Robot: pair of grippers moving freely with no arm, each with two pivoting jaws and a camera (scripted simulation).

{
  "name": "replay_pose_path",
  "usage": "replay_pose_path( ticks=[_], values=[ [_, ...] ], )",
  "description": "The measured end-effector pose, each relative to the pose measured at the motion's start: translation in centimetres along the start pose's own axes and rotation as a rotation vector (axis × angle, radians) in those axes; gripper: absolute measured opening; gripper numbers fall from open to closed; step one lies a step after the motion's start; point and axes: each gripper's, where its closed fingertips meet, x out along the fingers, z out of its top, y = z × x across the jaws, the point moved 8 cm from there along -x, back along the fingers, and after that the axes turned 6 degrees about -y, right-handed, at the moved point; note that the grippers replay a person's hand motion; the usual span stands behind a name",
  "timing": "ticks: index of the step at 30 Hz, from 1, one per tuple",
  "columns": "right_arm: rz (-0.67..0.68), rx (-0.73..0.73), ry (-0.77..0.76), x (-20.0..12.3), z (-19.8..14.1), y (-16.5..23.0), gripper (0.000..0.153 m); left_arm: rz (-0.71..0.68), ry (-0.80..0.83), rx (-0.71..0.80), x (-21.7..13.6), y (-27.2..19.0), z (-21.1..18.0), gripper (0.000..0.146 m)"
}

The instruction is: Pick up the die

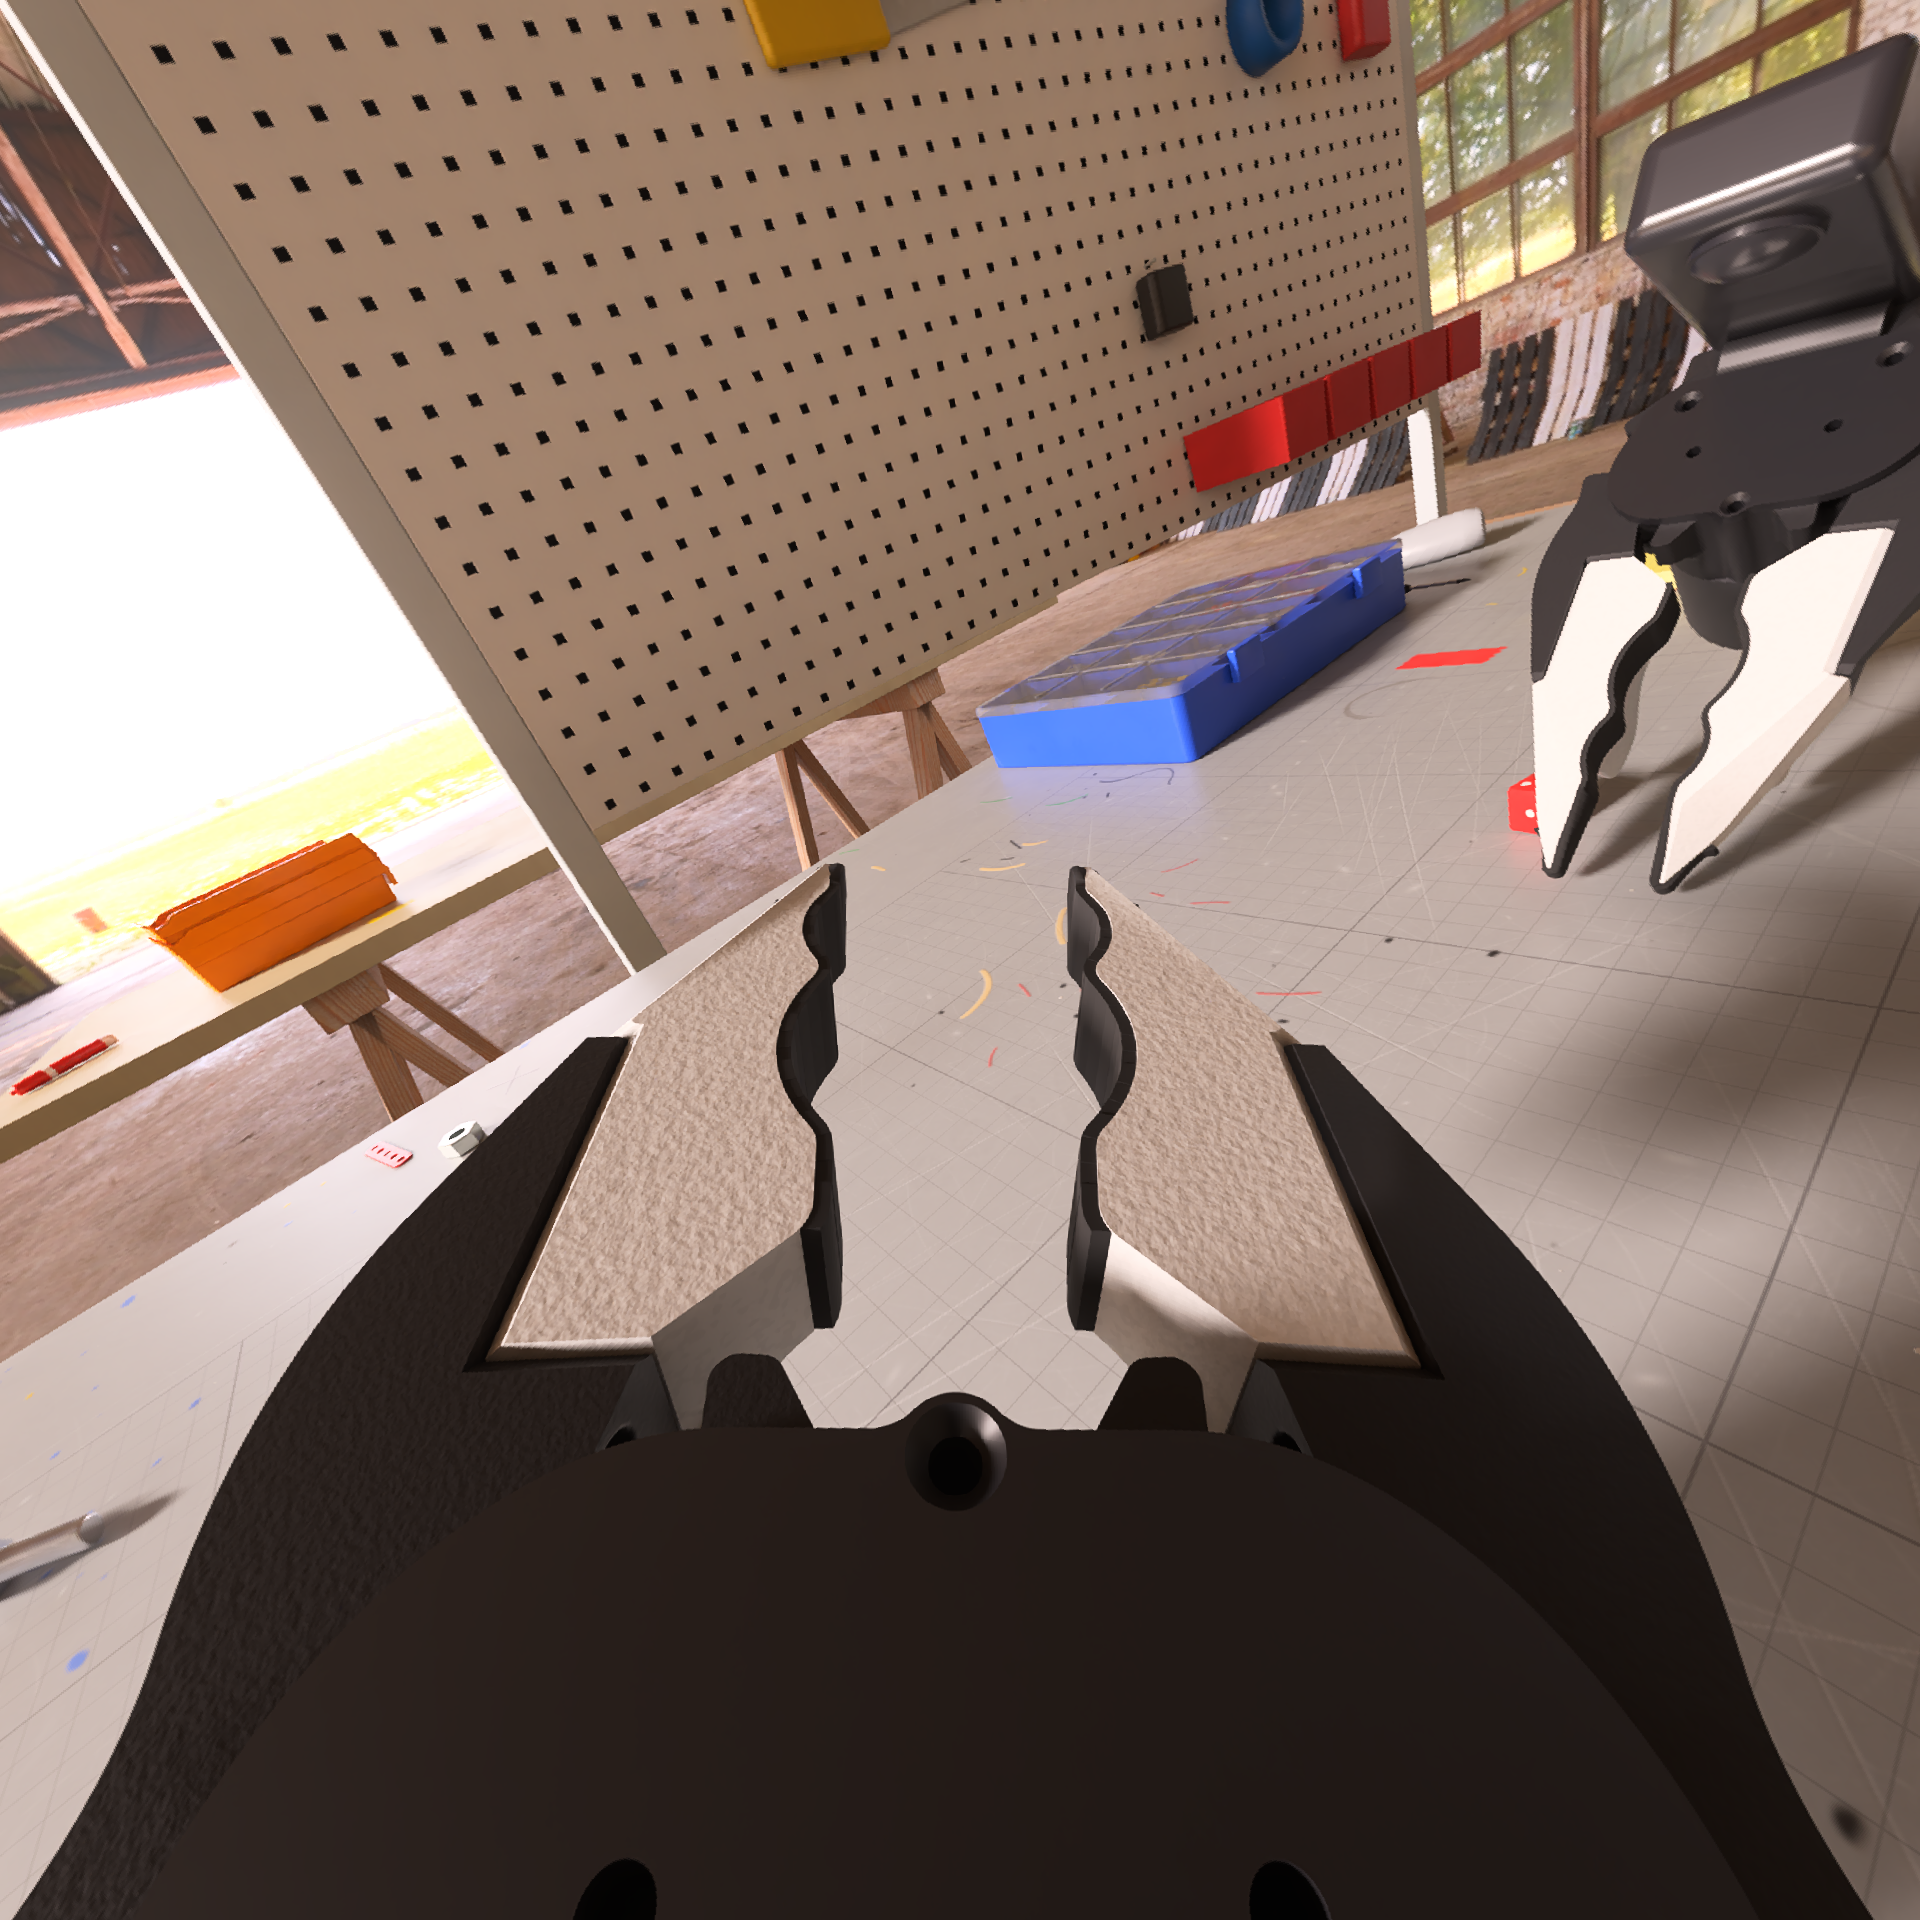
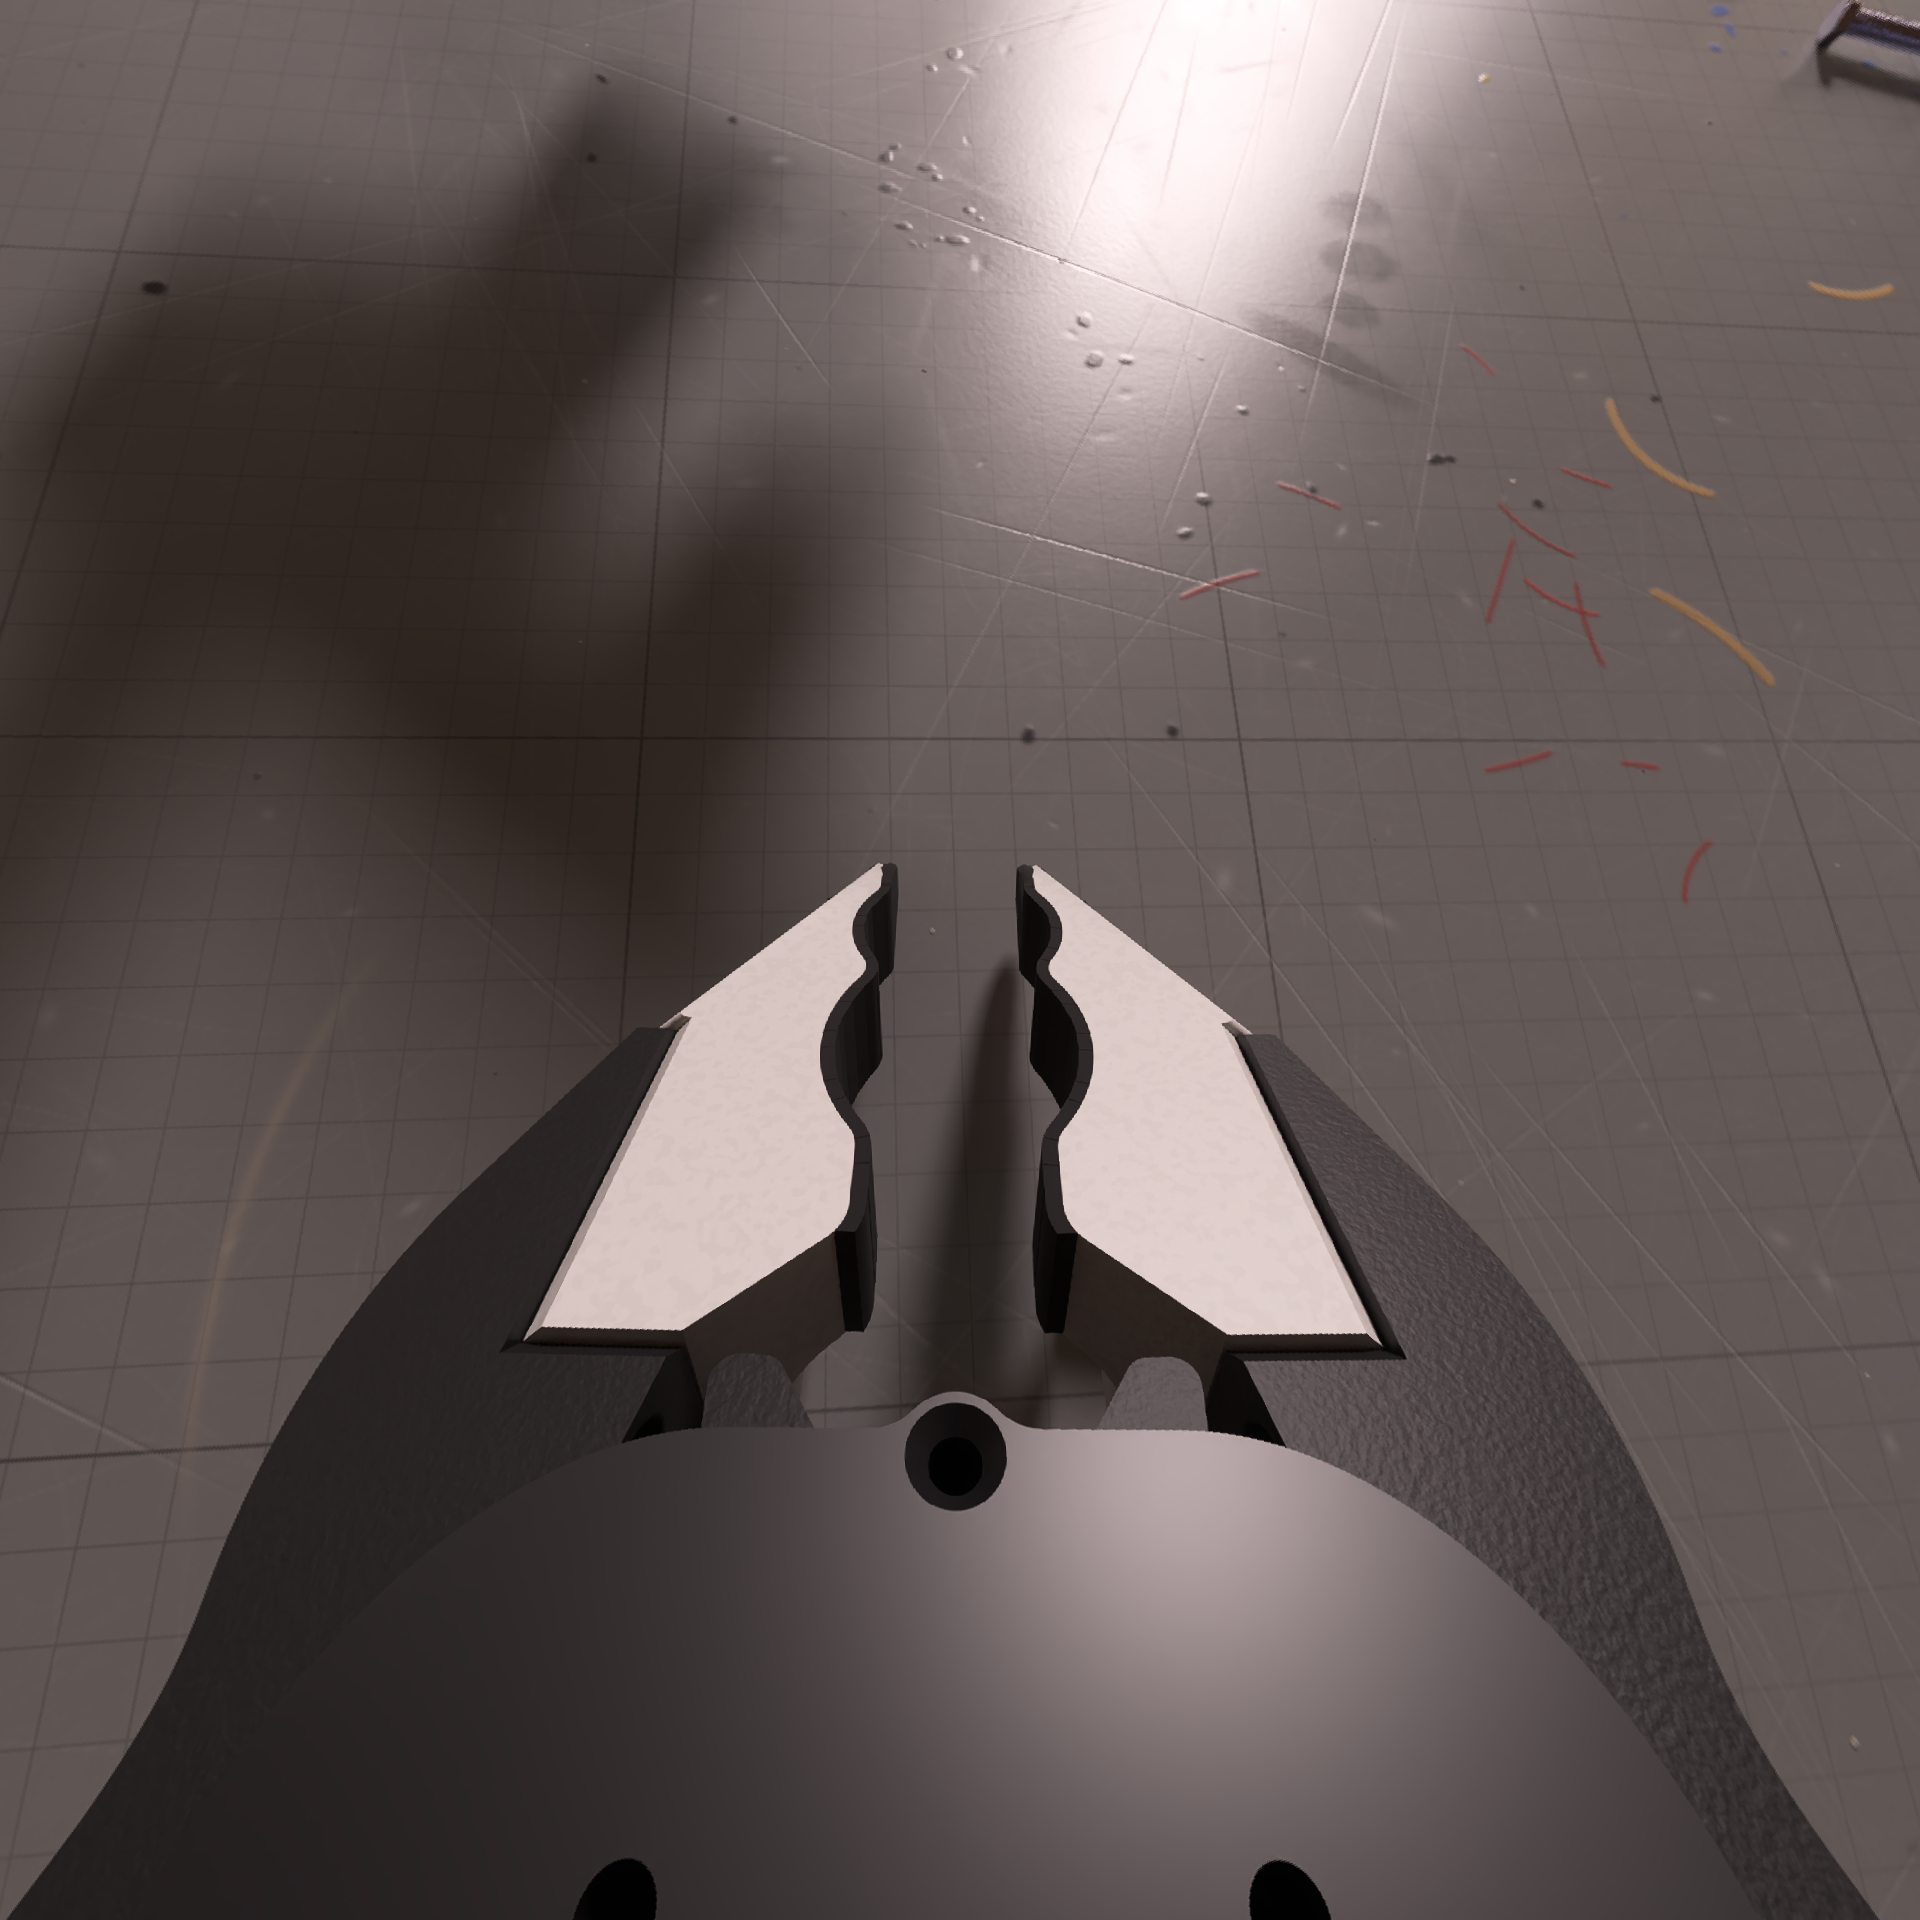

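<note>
The die (image 1: 1522, 805) is small and red with white pips. It lies on the grey cutting mat (image 1: 1351, 1091) at the right of the left wrist view, partly hidden behind a white finger of my right gripper (image 1: 1610, 876). That gripper points down at the mat with its tips just right of the die, open and empty. My left gripper (image 1: 956, 878) is open and empty, low over the mat, well left of the die. In the right wrist view my right gripper (image 2: 956, 878) shows a narrow gap over bare mat (image 2: 520, 935), and the die is out of sight there.
A blue compartment box (image 1: 1195, 686) lies at the back of the mat under a tilted pegboard (image 1: 727, 416) carrying red bins (image 1: 1330, 410). A nut (image 1: 462, 1138) and a metal blade (image 1: 62, 1548) lie at the left. A screw (image 2: 1870, 42) lies far off.
</note>
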Motion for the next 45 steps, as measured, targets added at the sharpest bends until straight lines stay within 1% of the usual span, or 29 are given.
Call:
replay_pose_path(
  ticks=[4, 7, 9, 14, 16, 18, 22, 27, 29, 33, 35, 37, 40, 45],
  values=[
    [0.016, -0.014, -0.007, 0.5, 0.3, 0.3, 0.023, -0.005, 0.003, 0.0, 0.0, -0.1, 0.0, 0.042],
    [0.006, -0.015, -0.026, 0.0, 0.5, 0.1, 0.025, -0.009, 0.004, 0.0, 0.0, -0.1, 0.0, 0.042],
    [-0.035, 0.004, -0.065, -0.9, 0.4, -0.4, 0.025, -0.011, 0.004, 0.005, 0.0, -0.2, 0.0, 0.042],
    [-0.236, 0.028, -0.106, -3.3, -0.1, -2.2, 0.032, -0.018, 0.003, 0.015, 0.2, -0.4, 0.1, 0.042],
    [-0.274, 0.058, -0.093, -3.7, -0.4, -2.6, 0.037, -0.027, 0.005, 0.008, 0.3, -0.6, 0.0, 0.042],
    [-0.302, 0.112, -0.074, -3.7, -0.7, -3.0, 0.046, -0.039, 0.007, 0.01, 0.4, -0.9, 0.0, 0.042],
    [-0.285, 0.236, -0.033, -3.0, -1.7, -3.6, 0.062, -0.047, 0.001, 0.019, 0.4, -1.1, 0.2, 0.042],
    [-0.272, 0.251, -0.018, -2.2, -2.2, -3.8, 0.075, -0.047, -0.006, 0.008, 0.4, -1.1, 0.3, 0.042],
    [-0.254, 0.267, -0.013, -2.0, -2.4, -3.9, 0.077, -0.05, -0.007, 0.01, 0.5, -1.2, 0.3, 0.042],
    [-0.217, 0.294, -0.011, -2.3, -2.6, -3.8, 0.075, -0.057, -0.007, 0.017, 0.5, -1.3, 0.3, 0.042],
    [-0.192, 0.296, -0.003, -2.4, -2.5, -3.5, 0.071, -0.057, -0.005, 0.021, 0.5, -1.4, 0.3, 0.042],
    [-0.164, 0.289, 0.008, -2.6, -2.4, -3.2, 0.064, -0.055, -0.005, 0.019, 0.5, -1.3, 0.3, 0.042],
    [-0.168, 0.253, 0.022, -2.6, -2.4, -3.1, 0.056, -0.054, -0.005, 0.015, 0.5, -1.3, 0.3, 0.042],
    [-0.166, 0.212, 0.028, -2.7, -2.5, -2.9, 0.035, -0.056, -0.006, 0.017, 0.5, -1.3, 0.3, 0.042]
  ],
)
